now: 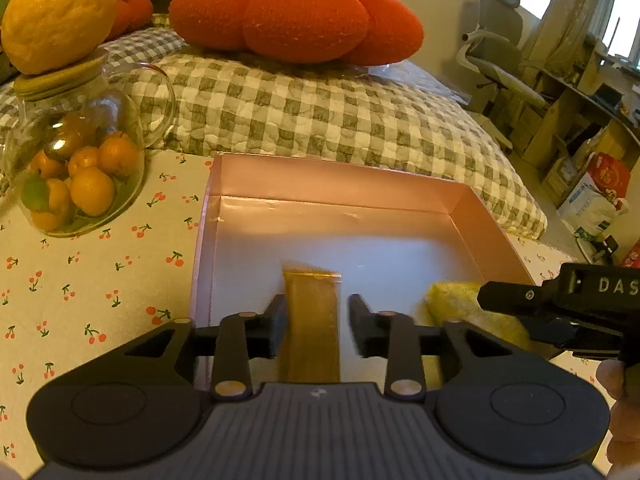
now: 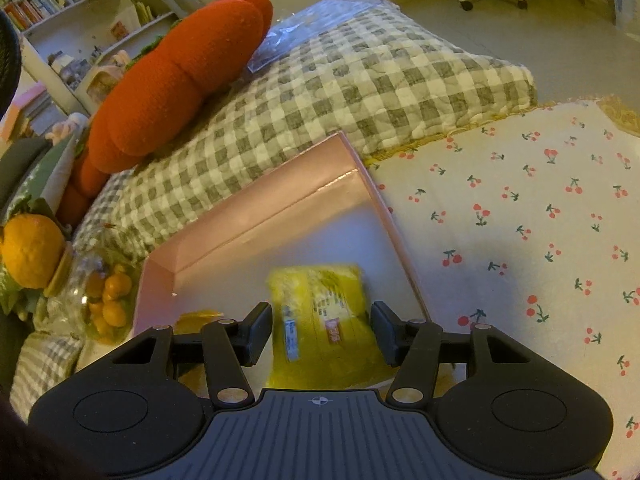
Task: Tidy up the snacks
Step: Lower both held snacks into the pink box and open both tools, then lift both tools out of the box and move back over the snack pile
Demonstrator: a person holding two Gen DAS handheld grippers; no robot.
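Observation:
An open pink box (image 1: 340,178) sits on the cherry-print cloth. Inside it, a golden-brown snack bar (image 1: 312,320) lies lengthwise between the fingers of my left gripper (image 1: 316,312). The jaws stand open, and a gap shows on the bar's right side. A yellow snack packet (image 2: 320,312) lies in the box between the fingers of my right gripper (image 2: 320,312), which is open with the pads clear of the packet. From the left wrist, the yellow packet (image 1: 452,300) and the right gripper (image 1: 560,304) show at the right. The bar's end (image 2: 200,316) is seen from the right wrist.
A glass jar of small oranges (image 1: 80,176) stands left of the box, with a big yellow citrus (image 1: 60,12) on its lid. Behind the box are a checked quilt (image 1: 320,112) and a red knitted cushion (image 1: 296,12). The cherry-print cloth (image 2: 520,220) spreads to the right.

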